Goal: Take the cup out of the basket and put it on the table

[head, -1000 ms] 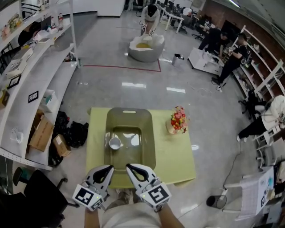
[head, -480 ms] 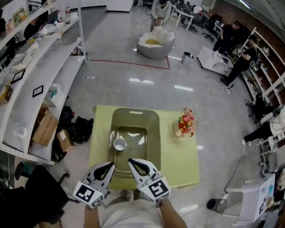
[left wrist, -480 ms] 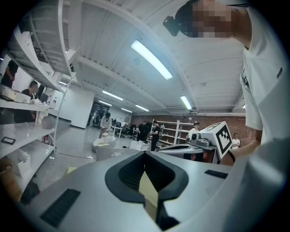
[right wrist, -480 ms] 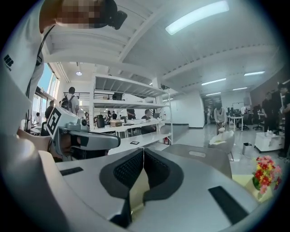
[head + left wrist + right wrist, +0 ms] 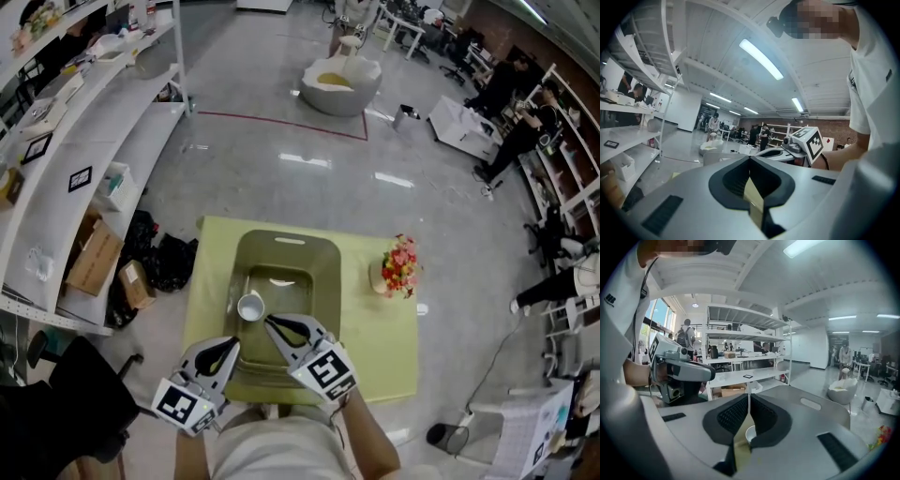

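Your right gripper (image 5: 270, 322) is clenched on nothing, its tips over the near part of the basket (image 5: 286, 241) and just beside the cup (image 5: 250, 306). If you reach for the cup with the jaws together like this, they will probably shove it or tip it over, not take it. The jaws need to be parted first.

The white cup stands upright on the basket's floor, close to the left inner wall. That wall is a second risk. A jaw sliding down on the cup's left side could catch it and nudge the whole basket across the table (image 5: 375, 328). A pinch on the thin rim alone may also slip as you lift over the basket's high side.

Your left gripper (image 5: 232, 343) is likewise clenched and empty. It hovers at the basket's near left corner, apart from the cup.

On the right of the table, clear of the basket, sits a bunch of flowers (image 5: 401, 266). Setting the cup down too close could knock it.

Counts: one cup, one basket, one table, one bunch of flowers, two grippers.
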Demonstrator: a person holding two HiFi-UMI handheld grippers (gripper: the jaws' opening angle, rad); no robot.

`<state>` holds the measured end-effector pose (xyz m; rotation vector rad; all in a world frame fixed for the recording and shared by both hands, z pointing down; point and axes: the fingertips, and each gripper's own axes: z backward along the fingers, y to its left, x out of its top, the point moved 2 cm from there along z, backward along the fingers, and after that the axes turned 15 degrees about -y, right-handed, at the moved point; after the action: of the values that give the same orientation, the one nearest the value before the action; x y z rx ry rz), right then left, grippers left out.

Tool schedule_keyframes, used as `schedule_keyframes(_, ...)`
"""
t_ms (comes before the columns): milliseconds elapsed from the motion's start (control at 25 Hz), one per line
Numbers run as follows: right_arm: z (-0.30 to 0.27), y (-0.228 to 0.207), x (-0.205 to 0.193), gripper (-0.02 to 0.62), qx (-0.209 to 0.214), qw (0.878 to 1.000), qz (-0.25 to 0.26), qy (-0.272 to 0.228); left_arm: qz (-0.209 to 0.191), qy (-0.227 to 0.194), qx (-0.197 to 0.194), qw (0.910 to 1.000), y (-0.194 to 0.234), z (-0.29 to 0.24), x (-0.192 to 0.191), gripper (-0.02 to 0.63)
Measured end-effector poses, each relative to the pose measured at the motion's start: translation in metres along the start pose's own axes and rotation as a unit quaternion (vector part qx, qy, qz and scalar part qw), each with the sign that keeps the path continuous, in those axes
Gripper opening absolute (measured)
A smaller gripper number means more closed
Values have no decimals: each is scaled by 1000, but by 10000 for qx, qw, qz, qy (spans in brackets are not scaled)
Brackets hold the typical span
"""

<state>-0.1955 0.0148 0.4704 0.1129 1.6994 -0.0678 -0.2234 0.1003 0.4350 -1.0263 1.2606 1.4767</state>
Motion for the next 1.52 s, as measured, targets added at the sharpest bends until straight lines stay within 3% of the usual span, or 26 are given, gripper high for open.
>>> schedule_keyframes(320, -37, -17, -27, 16, 686, 9960, 221, 526, 44, 2, 223, 9997, 13, -5, -2, 8)
schedule_keyframes(480, -53, -19, -51, 93, 1067, 9890, 416, 937, 54, 9, 312, 9995, 18, -5, -1, 8)
schedule_keyframes(760, -74, -18, -104, 258, 1737, 9656, 711, 1800, 67, 6, 440, 9990, 22, -5, -4, 8)
schedule_keyframes(960, -82, -13, -135, 339, 2116, 9476, 878, 2225, 71, 9, 486, 9988, 25, -5, -5, 8)
schedule_keyframes(1280, -94, -13, -182, 403, 2414, 9199, 1298, 2805, 83, 57, 515, 9986, 25, -7, -7, 8)
schedule_keyframes(1520, -102, -13, -207, 417, 2574, 9087, 1277, 3030, 93, 86, 555, 9984, 26, -4, -8, 8)
